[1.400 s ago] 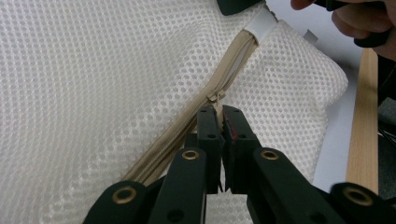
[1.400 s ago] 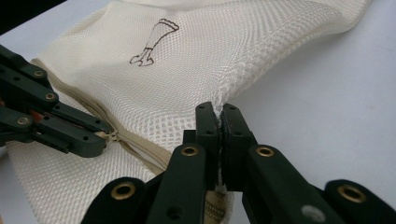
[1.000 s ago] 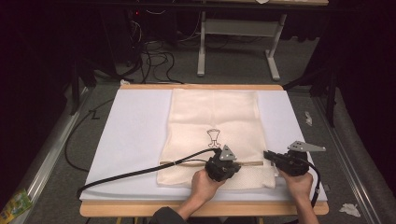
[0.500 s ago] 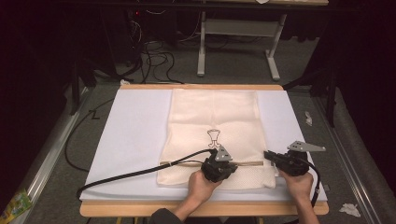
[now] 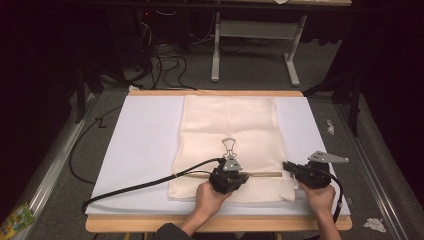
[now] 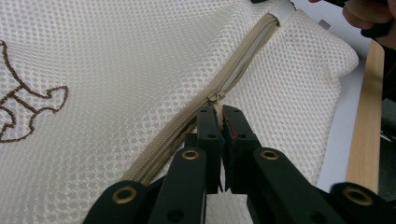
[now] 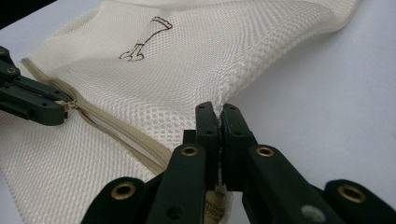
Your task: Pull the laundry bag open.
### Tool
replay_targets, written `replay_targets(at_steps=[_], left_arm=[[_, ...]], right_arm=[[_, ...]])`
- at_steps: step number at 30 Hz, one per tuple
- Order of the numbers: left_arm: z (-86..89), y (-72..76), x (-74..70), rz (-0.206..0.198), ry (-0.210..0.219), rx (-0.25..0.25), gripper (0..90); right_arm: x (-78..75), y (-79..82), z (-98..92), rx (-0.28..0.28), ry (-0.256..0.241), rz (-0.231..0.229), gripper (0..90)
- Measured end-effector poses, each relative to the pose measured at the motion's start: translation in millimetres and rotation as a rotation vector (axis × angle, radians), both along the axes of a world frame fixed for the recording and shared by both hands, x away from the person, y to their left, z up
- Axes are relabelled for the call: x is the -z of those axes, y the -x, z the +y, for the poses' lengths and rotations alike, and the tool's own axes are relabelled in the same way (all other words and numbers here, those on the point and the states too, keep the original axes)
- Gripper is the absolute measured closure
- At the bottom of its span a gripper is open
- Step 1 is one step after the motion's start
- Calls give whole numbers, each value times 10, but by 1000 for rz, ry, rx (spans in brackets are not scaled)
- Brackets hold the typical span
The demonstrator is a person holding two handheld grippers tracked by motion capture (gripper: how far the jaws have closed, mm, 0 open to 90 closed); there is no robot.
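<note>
A cream mesh bag (image 5: 230,130) with a brown stitched emblem (image 5: 229,146) lies flat on the white pad. A tan zipper (image 5: 262,174) runs across its near end. My left gripper (image 5: 246,176) is shut on the zipper pull (image 6: 215,97), seen close up between its jaws in the left gripper view (image 6: 218,114). The zipper (image 6: 247,51) lies parted beyond the pull. My right gripper (image 5: 286,166) is shut on the bag's right edge by the zipper's end, pinching mesh (image 7: 218,111). In the right gripper view, the left gripper (image 7: 67,108) sits far left on the zipper (image 7: 121,133).
The white pad (image 5: 145,140) covers a wooden table whose front edge (image 5: 150,223) is bare. The left gripper's black cable (image 5: 135,189) trails left across the pad. Table legs (image 5: 216,50) and cables stand on the floor beyond. Paper scraps (image 5: 372,224) lie at the right.
My left gripper has moved a little to the left along the zipper with the pull in it. The right gripper has stayed in place.
</note>
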State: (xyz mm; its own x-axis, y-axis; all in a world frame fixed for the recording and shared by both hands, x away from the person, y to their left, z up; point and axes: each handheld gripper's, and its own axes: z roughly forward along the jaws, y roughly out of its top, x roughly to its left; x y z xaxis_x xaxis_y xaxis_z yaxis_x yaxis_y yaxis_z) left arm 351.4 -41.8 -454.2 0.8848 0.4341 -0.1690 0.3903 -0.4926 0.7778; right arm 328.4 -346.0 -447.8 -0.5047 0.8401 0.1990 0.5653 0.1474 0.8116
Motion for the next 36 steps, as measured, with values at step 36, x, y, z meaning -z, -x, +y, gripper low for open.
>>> replay_targets(at_steps=[36], left_arm=[[304,18,-67,-10,16,-31,868]], right_arm=[[-34,-7,0,-3,0,-13,885]])
